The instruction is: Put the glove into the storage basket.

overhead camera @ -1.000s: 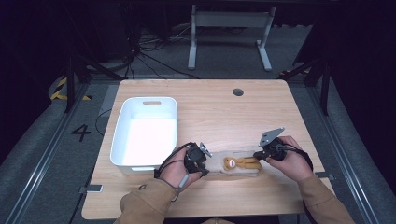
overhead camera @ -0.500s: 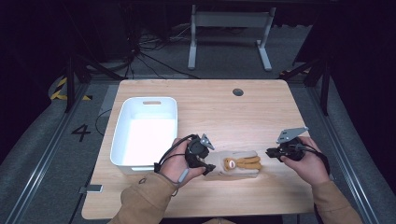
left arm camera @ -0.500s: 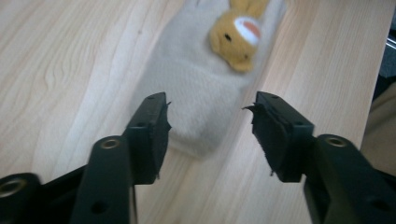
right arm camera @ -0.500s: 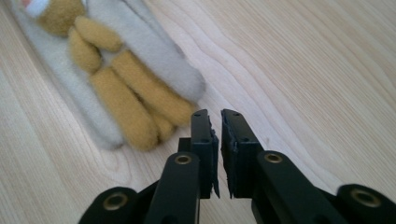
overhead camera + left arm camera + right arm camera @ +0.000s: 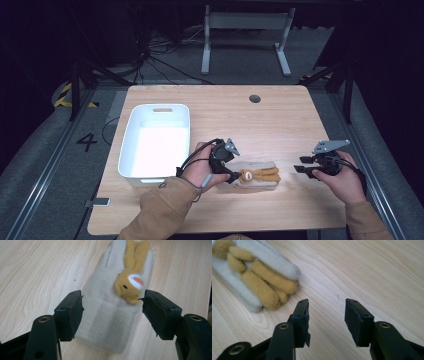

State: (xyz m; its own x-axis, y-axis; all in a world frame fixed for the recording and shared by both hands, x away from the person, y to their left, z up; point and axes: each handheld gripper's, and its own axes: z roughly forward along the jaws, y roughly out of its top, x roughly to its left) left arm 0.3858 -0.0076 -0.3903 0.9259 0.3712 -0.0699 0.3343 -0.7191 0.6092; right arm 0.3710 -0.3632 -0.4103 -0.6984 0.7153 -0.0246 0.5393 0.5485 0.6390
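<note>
Left gripper (image 5: 110, 312) jaws wide, straddled beige mitten (image 5: 112, 312) cuff, gripping nothing; should close squarely. Right gripper (image 5: 325, 320) open, empty, right of mitten.

Pretty dark room overall, with the light wood rectangular tabletop (image 5: 280, 120) as the one brightly lit thing. It's got a small round dark grommet hole (image 5: 255, 98) near its far edge. Behind the tabletop there's a grey metal stand with two feet (image 5: 245, 37) on grey carpet floor (image 5: 165, 75), plus black cables (image 5: 150, 55). Left of the tabletop: a white painted "4" (image 5: 87, 142) and yellow-black hazard tape (image 5: 67, 95).
</note>
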